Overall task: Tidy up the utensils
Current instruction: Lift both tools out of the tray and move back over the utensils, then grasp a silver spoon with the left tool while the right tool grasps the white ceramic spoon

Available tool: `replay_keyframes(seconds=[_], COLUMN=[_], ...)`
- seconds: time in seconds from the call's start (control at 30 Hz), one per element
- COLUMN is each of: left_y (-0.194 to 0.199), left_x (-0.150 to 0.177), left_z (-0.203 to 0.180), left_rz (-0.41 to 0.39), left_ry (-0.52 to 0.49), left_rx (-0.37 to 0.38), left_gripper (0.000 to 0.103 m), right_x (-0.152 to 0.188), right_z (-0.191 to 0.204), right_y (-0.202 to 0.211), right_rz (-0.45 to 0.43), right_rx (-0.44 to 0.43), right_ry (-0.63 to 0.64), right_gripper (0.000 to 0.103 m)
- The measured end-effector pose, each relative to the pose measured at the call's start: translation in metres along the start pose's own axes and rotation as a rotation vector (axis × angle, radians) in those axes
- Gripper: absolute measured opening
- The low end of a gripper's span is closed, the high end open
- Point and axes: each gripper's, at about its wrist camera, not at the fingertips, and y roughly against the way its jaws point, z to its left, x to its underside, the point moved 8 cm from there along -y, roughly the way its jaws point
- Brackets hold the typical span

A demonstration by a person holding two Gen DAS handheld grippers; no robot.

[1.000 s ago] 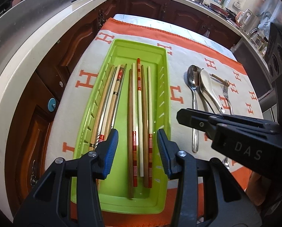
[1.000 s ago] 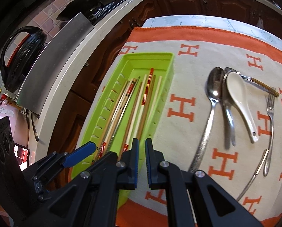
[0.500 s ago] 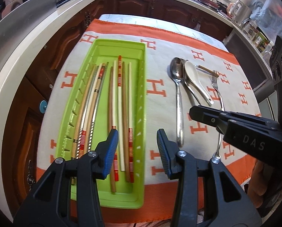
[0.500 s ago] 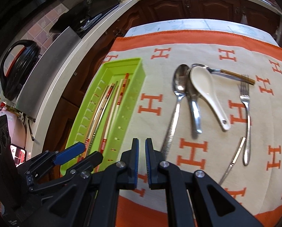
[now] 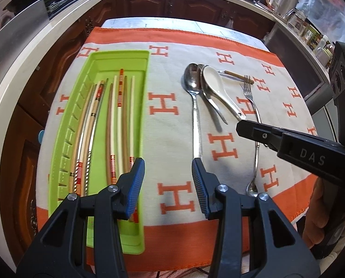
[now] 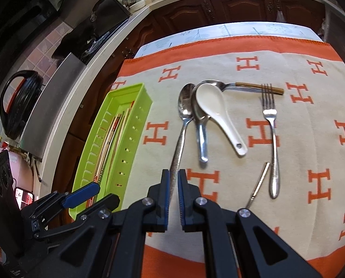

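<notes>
While the left gripper [image 5: 168,180] hovers with its blue pads spread wide and nothing between them, the right gripper [image 6: 173,194] has its pads nearly together, only a narrow slit left, also holding nothing. Both sit above the near edge of the orange-and-cream cloth [image 5: 163,125] that covers the table.

Green tray [image 5: 144,106] lies along the cloth's left side, long axis running near to far. Chopsticks [image 5: 119,120] lie lengthwise inside it, in two loose bundles: wood and cream sticks with red-striped ends. The left gripper's left pad overlaps the tray's right wall in the left wrist view; can't tell if it touches.

Loose utensils lie right of the tray, on the cloth's middle. Long steel spoon [image 6: 182,125] is nearest the tray, bowl toward the far edge, handle running back toward the right gripper's slit. Just beside it a shorter steel spoon [image 6: 201,134], partly under the white ceramic spoon [image 6: 215,113], whose handle angles toward the near right. Another spoon with a brown handle [image 6: 258,89] lies crosswise behind them, bowl tucked behind the ceramic one. Fork [image 6: 273,139] lies right of these, tines toward the far edge and overlapping the brown handle. A thin steel handle [image 6: 259,183] lies slanted near the fork's base; its other end is hidden behind the right gripper.
</notes>
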Motion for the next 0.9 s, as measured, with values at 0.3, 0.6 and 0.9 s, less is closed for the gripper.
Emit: replay_keyframes(seconds=[0.3,0.6,0.9], left_y=[-0.009,-0.023,-0.052], left_x=[-0.006,-0.021,-0.054], left_z=[-0.022,-0.041,-0.040], left_rz=[0.024,0.047,0.084], left_ry=[-0.027,-0.039,0.033], left_rx=[0.016,0.049,0.104], left_gripper=[0.039,0.039,0.039], right_x=[-0.005,-0.014,-0.026], right_z=[-0.027,-0.060,-0.080], right_y=[0.006,0.014,0.011], right_rz=[-0.017,-0.042,-0.037], right_rx=[0.003,0.024,0.029], right_ry=[-0.044,-0.091,-0.104], right_gripper=[0.007,0.007,0.007])
